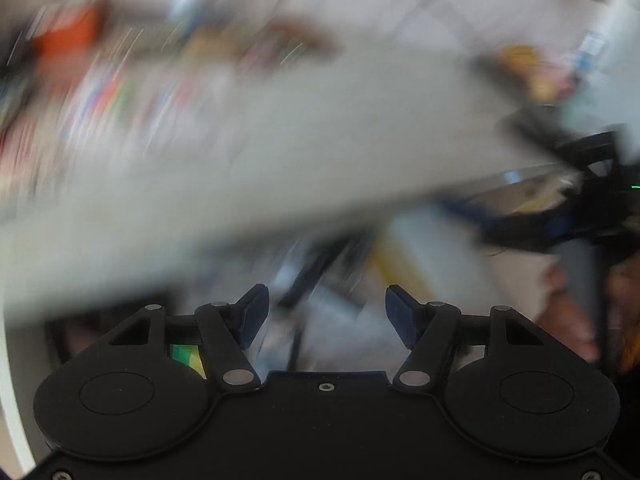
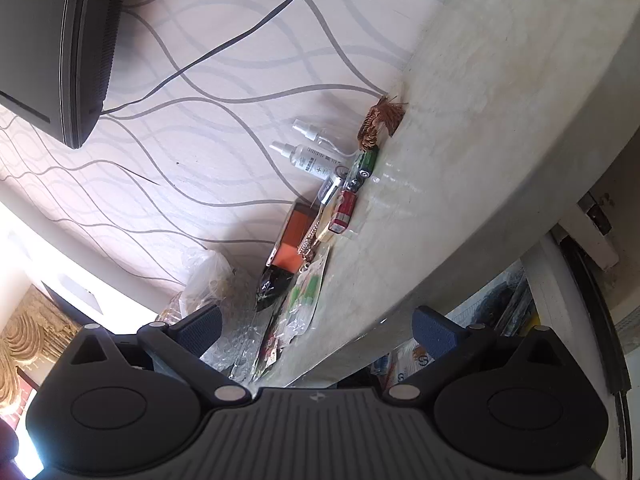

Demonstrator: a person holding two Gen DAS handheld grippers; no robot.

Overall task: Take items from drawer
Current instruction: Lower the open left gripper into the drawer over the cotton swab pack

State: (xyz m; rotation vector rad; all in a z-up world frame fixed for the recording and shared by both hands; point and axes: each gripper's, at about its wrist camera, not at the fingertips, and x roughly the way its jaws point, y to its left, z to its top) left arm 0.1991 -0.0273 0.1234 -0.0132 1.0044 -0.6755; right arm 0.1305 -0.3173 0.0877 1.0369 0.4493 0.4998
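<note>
While my left gripper (image 1: pixel 327 316) hangs with jaws apart and empty, the open drawer (image 2: pixel 496 312) lies at four o'clock under the counter (image 2: pixel 460 168) edge. My right gripper (image 2: pixel 318 330), jaws wide and empty, looks nearer. Blur hides which way the drawer's items (image 2: pixel 404 360) point.

Motion-blurred clutter (image 1: pixel 100 80) on countertop (image 1: pixel 280 140)

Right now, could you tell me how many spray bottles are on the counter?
2: both lie against the wall, the smaller spray bottle beside the larger spray bottle. Clutter nearby may hide others.
</note>
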